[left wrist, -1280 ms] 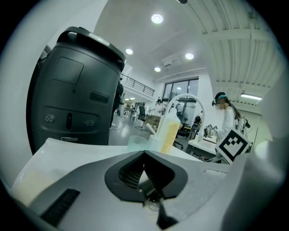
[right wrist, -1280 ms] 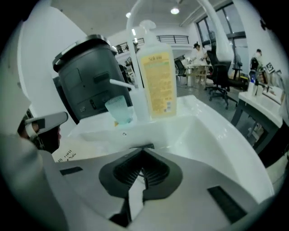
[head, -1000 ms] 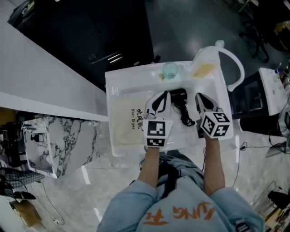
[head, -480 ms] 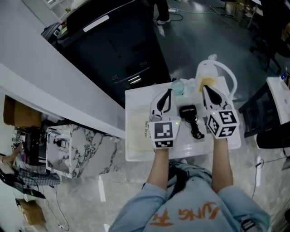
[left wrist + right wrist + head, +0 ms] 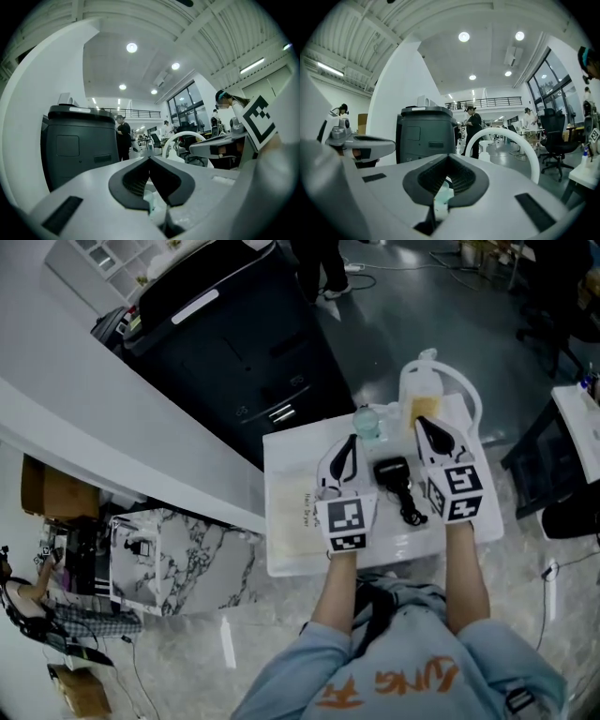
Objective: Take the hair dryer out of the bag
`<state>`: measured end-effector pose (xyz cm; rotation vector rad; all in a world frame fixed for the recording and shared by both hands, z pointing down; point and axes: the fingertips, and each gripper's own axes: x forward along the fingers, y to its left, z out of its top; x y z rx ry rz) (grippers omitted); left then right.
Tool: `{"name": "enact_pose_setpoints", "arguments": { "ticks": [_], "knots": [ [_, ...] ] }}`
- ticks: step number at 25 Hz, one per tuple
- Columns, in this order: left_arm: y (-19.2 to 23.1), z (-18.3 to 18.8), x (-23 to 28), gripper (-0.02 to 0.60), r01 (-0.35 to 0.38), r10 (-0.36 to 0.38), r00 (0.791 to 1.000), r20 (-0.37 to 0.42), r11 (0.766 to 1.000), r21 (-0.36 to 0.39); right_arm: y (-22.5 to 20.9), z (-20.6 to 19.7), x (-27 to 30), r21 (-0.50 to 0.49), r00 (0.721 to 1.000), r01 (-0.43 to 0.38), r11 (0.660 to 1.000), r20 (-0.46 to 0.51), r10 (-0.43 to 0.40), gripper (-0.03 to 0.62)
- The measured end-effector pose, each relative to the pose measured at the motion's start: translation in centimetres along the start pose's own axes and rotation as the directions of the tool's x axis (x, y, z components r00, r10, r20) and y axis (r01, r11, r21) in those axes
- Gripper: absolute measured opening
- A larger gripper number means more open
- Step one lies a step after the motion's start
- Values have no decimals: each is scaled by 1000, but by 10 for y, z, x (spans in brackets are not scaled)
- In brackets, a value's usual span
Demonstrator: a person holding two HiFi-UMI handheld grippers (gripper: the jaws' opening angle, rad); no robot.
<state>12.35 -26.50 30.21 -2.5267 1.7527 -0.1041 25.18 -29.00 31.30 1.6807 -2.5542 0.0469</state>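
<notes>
Head view: black hair dryer (image 5: 392,472) (cord (image 5: 411,513) attached) beside bag (image 5: 296,514).

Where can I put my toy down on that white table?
The strip along the table's right edge, beside the right gripper, looks bare. So does the back left corner, behind the bag. The back right is crowded with a cup and jug. The hair dryer and its cord fill the middle.
</notes>
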Motion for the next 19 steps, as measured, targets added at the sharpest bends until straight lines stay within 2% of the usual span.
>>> {"name": "enact_pose_setpoints", "arguments": {
  "ticks": [5,19],
  "knots": [
    [-10,-12,-1,2,14,-14,1000,-15,1000,-20,1,1,-9,-59,1000,-9,998,8,10,0],
    [-28,-36,-3,2,63,-63,996,-66,998,-14,-13,-7,-6,-47,1000,12,999,10,-12,0]
  ]
}}
